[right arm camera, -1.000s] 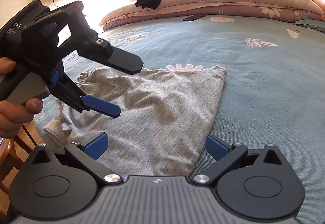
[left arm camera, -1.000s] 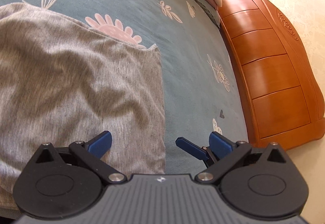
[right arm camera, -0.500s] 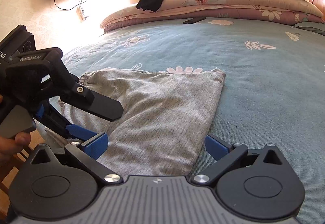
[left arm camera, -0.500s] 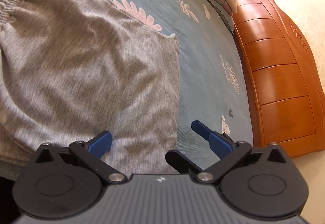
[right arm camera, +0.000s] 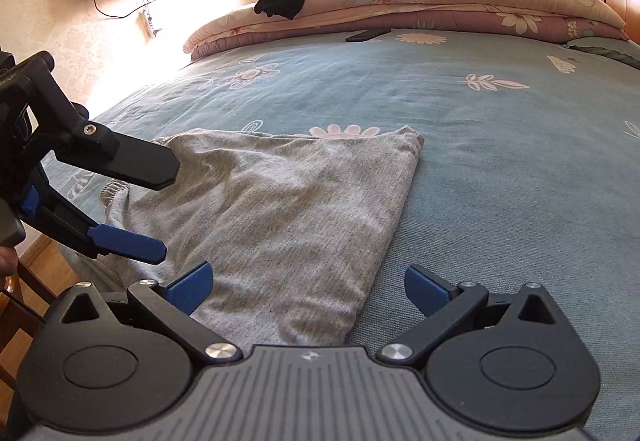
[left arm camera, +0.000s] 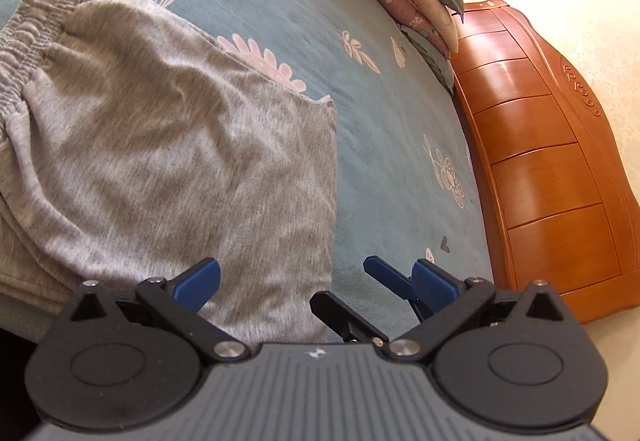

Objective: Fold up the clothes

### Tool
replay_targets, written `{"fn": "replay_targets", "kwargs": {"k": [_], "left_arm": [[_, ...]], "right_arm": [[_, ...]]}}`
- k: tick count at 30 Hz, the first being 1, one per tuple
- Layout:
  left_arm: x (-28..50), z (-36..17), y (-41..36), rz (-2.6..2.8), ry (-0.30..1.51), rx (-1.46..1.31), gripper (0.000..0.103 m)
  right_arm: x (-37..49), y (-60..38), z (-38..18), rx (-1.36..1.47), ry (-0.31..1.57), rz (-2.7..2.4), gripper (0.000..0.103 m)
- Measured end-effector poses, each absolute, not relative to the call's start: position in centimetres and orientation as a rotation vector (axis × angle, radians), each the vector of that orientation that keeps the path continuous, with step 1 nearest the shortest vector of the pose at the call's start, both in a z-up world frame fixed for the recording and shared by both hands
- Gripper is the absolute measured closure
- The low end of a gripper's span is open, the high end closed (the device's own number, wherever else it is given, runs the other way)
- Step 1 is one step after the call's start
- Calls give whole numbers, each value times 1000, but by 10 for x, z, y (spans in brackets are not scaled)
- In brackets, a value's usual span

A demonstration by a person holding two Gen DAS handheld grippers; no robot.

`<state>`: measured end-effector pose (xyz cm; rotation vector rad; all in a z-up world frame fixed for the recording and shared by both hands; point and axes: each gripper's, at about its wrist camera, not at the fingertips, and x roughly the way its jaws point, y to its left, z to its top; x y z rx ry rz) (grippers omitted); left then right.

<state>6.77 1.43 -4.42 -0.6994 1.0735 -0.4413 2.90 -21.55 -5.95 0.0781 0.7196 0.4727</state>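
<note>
Grey shorts [right arm camera: 280, 217] lie flat on blue bedspread [right arm camera: 500, 177]. Left gripper [right arm camera: 168, 209] wide open, empty, above waistband side; right gripper [right arm camera: 308, 287] wide open, empty, at hem. Risk: pinching one layer only, fold skews.

bed [right arm camera: 500, 169] – teal floral cover | on it: grey shorts [right arm camera: 280, 217], quilts [right arm camera: 400, 9]
</note>
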Motion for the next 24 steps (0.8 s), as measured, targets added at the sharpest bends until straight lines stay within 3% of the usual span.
{"fn": "replay_targets", "kwargs": {"k": [6, 16, 24], "left_arm": [[72, -59, 10, -373, 1156, -650, 2], [106, 4, 23, -279, 984, -357, 2], [179, -33, 44, -191, 1028, -357, 2]], "right_arm": [[28, -217, -58, 84, 715, 469, 0], [30, -220, -60, 98, 726, 461, 0], [34, -217, -65, 85, 746, 448, 0]]}}
